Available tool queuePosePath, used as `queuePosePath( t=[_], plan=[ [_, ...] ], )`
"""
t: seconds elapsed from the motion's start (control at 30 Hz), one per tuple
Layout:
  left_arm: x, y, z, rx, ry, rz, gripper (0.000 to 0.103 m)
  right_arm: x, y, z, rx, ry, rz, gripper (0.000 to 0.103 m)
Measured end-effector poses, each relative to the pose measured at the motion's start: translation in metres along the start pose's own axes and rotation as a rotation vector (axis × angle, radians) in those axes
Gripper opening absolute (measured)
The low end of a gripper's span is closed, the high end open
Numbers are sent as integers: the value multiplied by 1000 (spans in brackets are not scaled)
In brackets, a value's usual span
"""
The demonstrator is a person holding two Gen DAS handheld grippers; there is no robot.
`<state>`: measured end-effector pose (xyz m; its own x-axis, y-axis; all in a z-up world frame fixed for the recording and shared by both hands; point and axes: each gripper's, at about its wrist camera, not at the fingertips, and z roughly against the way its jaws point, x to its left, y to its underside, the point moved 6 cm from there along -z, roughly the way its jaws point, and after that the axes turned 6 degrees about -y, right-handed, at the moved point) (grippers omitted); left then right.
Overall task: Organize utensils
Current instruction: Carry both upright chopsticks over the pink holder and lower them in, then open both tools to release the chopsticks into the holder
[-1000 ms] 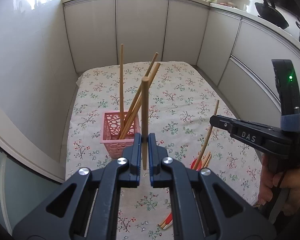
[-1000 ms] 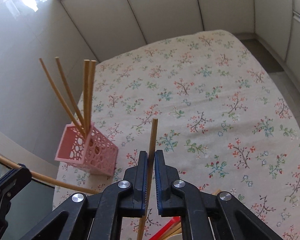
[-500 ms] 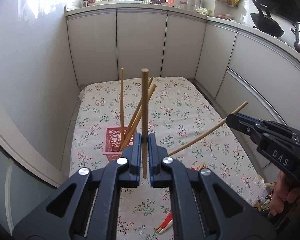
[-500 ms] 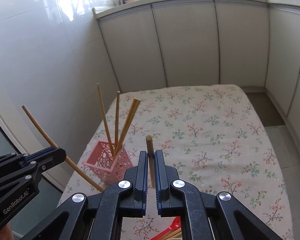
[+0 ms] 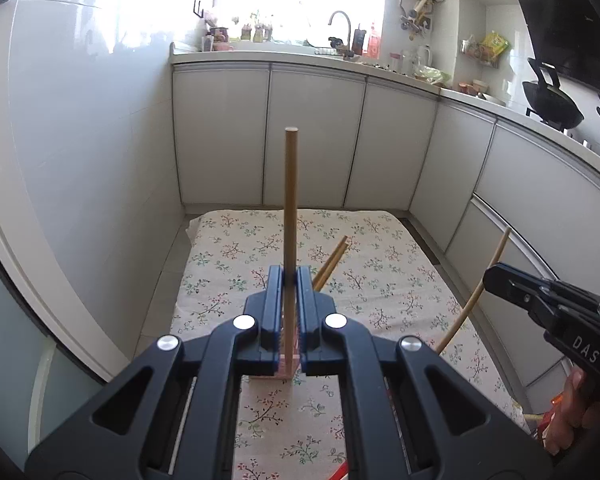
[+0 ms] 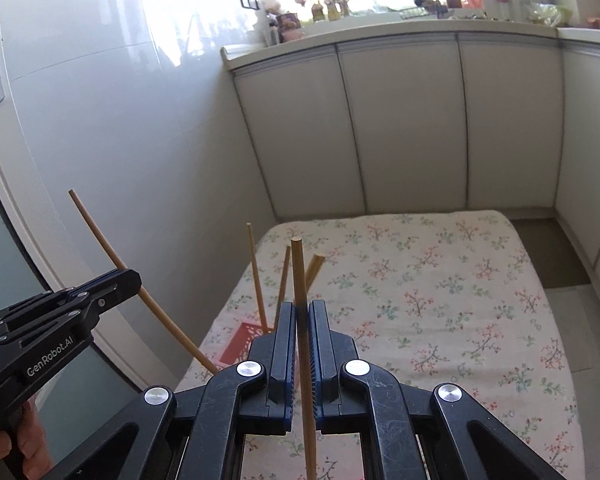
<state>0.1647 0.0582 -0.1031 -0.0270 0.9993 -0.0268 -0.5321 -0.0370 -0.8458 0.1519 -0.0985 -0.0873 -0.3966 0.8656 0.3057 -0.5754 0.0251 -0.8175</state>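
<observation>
A small kitchen corner with white cabinet doors under a sunlit counter surrounds a low surface covered by a cream floral-print cloth. On that cloth stands a pink perforated plastic basket, with three wooden chopsticks leaning out of it at different tilts; in the left wrist view the basket is almost wholly hidden behind the fingers, and only a sliver of pink shows low between them. The left gripper is clamped tight on a round light-wood chopstick, which rises nearly upright well above the fingertips, directly in line with the basket. The right gripper is likewise closed on a second wooden chopstick, held near its middle, so that it sticks up past the tips and runs down below the jaws; the basket sits just left of and beyond these tips. Each gripper appears at the edge of the other's view, its stick slanting across. A hand grips the right tool's handle at lower right.
</observation>
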Motion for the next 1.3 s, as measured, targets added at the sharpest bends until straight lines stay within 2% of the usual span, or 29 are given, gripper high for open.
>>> queuePosePath(
  t=[0.27, 0.43, 0.87, 1.17, 1.3],
  plan=[
    [6, -8, -20, -30, -59, 13, 7, 22, -26, -23, -57, -50, -19, 6],
    [4, -8, -32, -35, -65, 7, 7, 34, -36, -46, -75, -83, -46, 6],
    [4, 1, -62, 42, -78, -18, 7, 30, -41, -84, -88, -109, -123, 6],
    [5, 9, -76, 93, -84, -20, 7, 15, -21, -111, -19, -70, -136, 7],
    [3, 10, -76, 97, -87, -25, 9, 5, -11, -119, 16, -67, -158, 10]
  ],
)
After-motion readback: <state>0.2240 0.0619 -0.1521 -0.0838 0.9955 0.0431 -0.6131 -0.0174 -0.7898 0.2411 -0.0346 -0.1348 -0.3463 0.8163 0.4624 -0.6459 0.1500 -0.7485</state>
